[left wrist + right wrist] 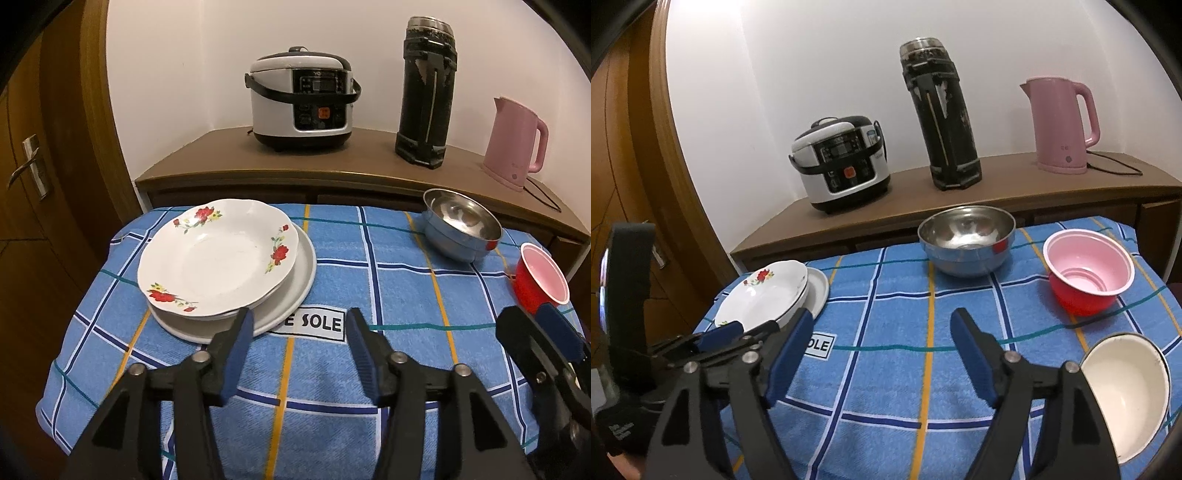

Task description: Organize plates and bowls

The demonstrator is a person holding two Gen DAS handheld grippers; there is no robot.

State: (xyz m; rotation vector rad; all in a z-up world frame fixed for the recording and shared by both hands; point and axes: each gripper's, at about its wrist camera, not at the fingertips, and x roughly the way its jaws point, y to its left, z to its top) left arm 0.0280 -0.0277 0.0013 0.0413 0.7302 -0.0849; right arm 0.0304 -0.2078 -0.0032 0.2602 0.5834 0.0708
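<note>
Item 1: left gripper [300, 322], blue pads, jaws spread wide, nothing between them; it sits over the near part of the blue plaid cloth [388, 369], its left finger just in front of the plate stack's near rim. Also seen from the right wrist cam at lower left [738, 332], side-on.

Item 2: right gripper [882, 325], jaws wide apart, holding nothing, over the cloth's middle [886, 387].

Item 3: plate stack, left side of cloth. Floral plate [218, 256] w/ red flowers on top, leaning off-centre toward the left; plain white plate [295, 295] underneath. There may be a further plate between the two, edges too close to tell.

Item 4: steel bowl [966, 240], far centre-right of cloth, upright, a red reflection on its side.

Item 5: red bowl [1087, 273] w/ pink inside, right of the steel bowl, apart from it, tilted toward the cam.

Item 6: white enamel bowl [1126, 395], near right corner, dark rim, partly behind the right gripper's arm.

Item 7: wooden sideboard [207, 155] behind the table, against a white wall. On it, l. to r.: rice cooker [301, 99], tall black thermos [426, 92], pink kettle [513, 142] w/ cord.

Item 8: wooden door [44, 147] w/ lever handle, far left.
</note>
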